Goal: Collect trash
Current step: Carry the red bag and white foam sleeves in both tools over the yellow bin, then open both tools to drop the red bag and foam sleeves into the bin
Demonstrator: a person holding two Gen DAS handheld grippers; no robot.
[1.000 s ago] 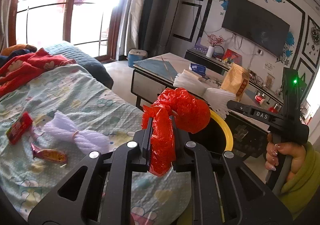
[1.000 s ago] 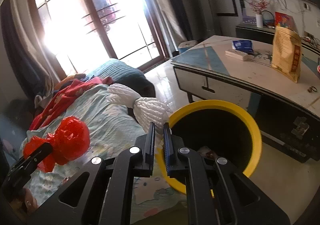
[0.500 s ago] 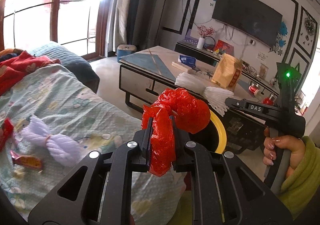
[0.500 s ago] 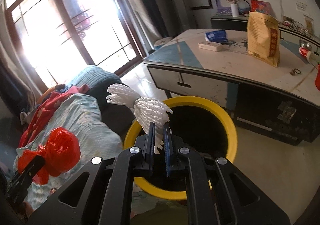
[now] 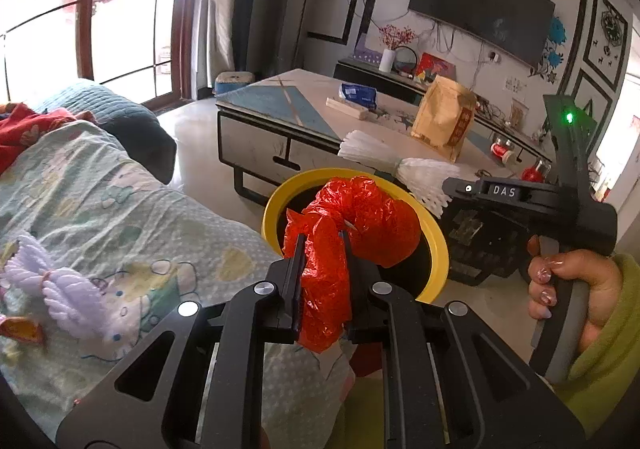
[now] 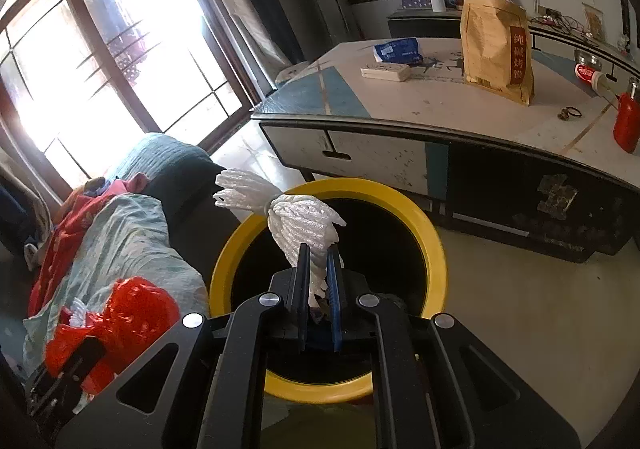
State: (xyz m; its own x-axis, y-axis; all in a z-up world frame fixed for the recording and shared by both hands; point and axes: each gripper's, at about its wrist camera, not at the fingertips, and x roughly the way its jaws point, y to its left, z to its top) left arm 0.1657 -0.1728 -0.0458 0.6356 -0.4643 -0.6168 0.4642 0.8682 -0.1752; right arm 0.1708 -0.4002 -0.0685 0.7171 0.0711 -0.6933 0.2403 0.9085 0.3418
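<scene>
My left gripper (image 5: 322,245) is shut on a crumpled red plastic bag (image 5: 360,221), held over the near rim of a yellow-rimmed black bin (image 5: 272,209). The right gripper (image 6: 318,253) is shut on a white foam net bundle (image 6: 296,217), which hangs above the bin's (image 6: 436,249) dark opening. In the left wrist view that right gripper (image 5: 444,185) shows at the right with the white bundle (image 5: 400,165) and a person's hand (image 5: 568,281) on its handle. The red bag (image 6: 132,313) also appears low on the left in the right wrist view.
A sofa with a patterned cover (image 5: 100,209) carries another pale foam net bundle (image 5: 60,289) and a small red wrapper (image 5: 20,329). Behind the bin stands a low table (image 6: 420,105) holding a tan paper bag (image 6: 496,49), a blue pack (image 6: 398,51) and a red bottle (image 6: 626,125).
Both grippers have carried their loads from above the sofa to over the bin. The bin's opening now lies right under the red bag and the white bundle.
</scene>
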